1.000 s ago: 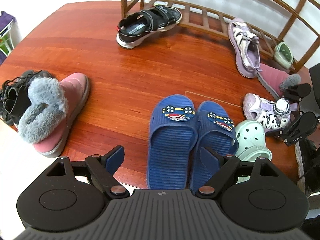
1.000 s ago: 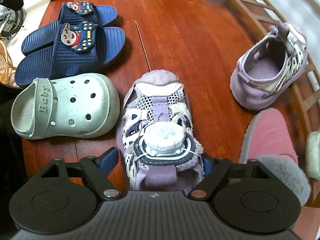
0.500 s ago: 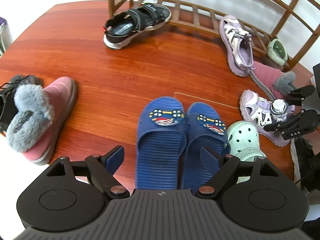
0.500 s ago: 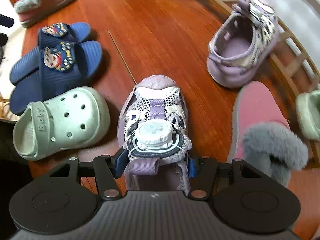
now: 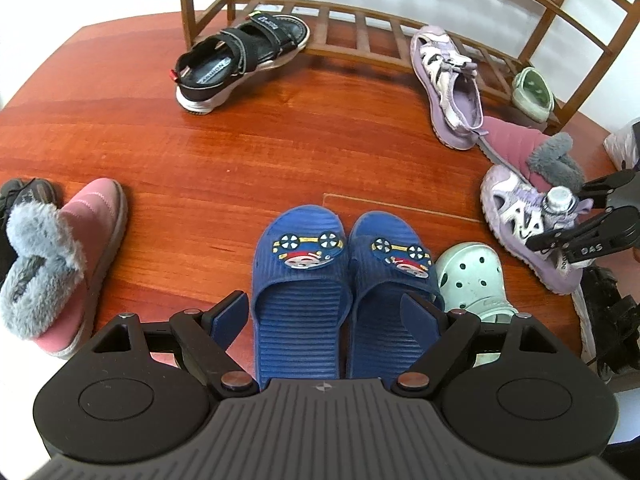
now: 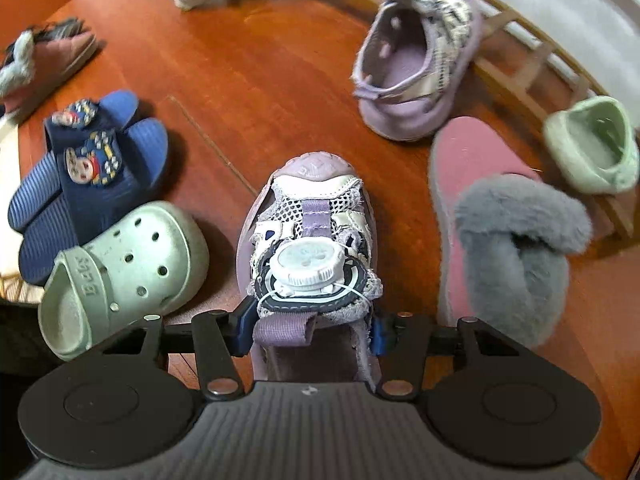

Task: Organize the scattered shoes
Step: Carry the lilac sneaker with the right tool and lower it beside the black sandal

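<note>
**Lilac dial-lace sandal, pinched at the heel**

Item: lilac sandal (image 6: 310, 240), long axis running 6 to 12 o'clock in the right wrist view, toe at 12, heel toward the camera. Right gripper (image 6: 308, 326): fingers (image 6: 245, 320) pressed against both sides of the sandal's heel collar, pinching it. Half a second ago the hold was the same; the view has since swung, and motion blur shows on the shoes round about.

Neighbours in that view: mint clog (image 6: 124, 268) at 9 o'clock, just beside; blue slides (image 6: 86, 172) at 10, side by side; pink fur-lined boot (image 6: 492, 220) at 3; matching lilac sandal (image 6: 420, 60) at 1, tilted against the wooden shoe rack (image 6: 520, 68); second mint clog (image 6: 592, 144) on the rack's lower rail.

Left gripper (image 5: 326, 316): fingers (image 5: 226, 316) spread wide, holding nothing, above the heels of the blue slides (image 5: 340, 280), whose toes point to 12. Left view since the earlier frame: nearly unchanged.

Also present: black sandal (image 5: 240, 60) at 11, toe resting on the rack; second pink boot (image 5: 64, 260) at 9.

Surface: polished reddish wooden floor (image 5: 200, 152); white wall behind the rack.
</note>
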Available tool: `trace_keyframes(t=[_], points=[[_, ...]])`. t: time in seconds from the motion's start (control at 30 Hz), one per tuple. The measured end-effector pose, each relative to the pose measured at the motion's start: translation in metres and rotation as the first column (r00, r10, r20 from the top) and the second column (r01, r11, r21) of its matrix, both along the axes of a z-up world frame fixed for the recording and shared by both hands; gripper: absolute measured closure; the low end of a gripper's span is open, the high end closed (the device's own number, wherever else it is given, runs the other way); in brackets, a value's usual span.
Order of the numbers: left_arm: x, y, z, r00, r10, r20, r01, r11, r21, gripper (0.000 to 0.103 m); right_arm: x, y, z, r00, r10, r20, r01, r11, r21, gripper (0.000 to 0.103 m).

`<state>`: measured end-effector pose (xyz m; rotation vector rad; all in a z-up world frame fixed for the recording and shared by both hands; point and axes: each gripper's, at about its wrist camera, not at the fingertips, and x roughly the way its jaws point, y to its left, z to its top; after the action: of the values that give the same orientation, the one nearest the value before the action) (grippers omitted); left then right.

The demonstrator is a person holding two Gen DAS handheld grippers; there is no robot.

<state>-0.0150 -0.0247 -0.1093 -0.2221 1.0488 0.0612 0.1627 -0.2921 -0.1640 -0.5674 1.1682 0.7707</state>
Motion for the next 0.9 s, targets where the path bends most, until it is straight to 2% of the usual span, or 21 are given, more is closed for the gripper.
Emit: trace_keyframes(t=[0.2, 0.37, 0.6, 0.9], points=[[0.009, -0.012, 0.004, 0.997, -0.070, 0.022, 0.070, 0.998, -0.005, 0.018, -0.011, -0.019, 0.045, 0.994, -0.100, 0.037, 0.098, 0.995, 0.032, 0.045], [0.018, -0.028, 0.006, 0.990, -0.138, 0.037, 0.138, 0.990, -0.006, 0.018, -0.024, -0.055, 0.080, 0.972, -0.226, 0.061, 0.224, 0.974, 0.036, 0.045], [0.029, -0.052, 0.007, 0.972, -0.228, 0.053, 0.229, 0.973, -0.013, 0.018, -0.042, -0.111, 0.096, 0.926, -0.367, 0.091, 0.367, 0.930, 0.024, 0.045], [0.040, -0.078, 0.006, 0.947, -0.317, 0.056, 0.319, 0.947, -0.024, 0.018, -0.069, -0.187, 0.094, 0.835, -0.539, 0.114, 0.542, 0.840, -0.001, 0.045]])
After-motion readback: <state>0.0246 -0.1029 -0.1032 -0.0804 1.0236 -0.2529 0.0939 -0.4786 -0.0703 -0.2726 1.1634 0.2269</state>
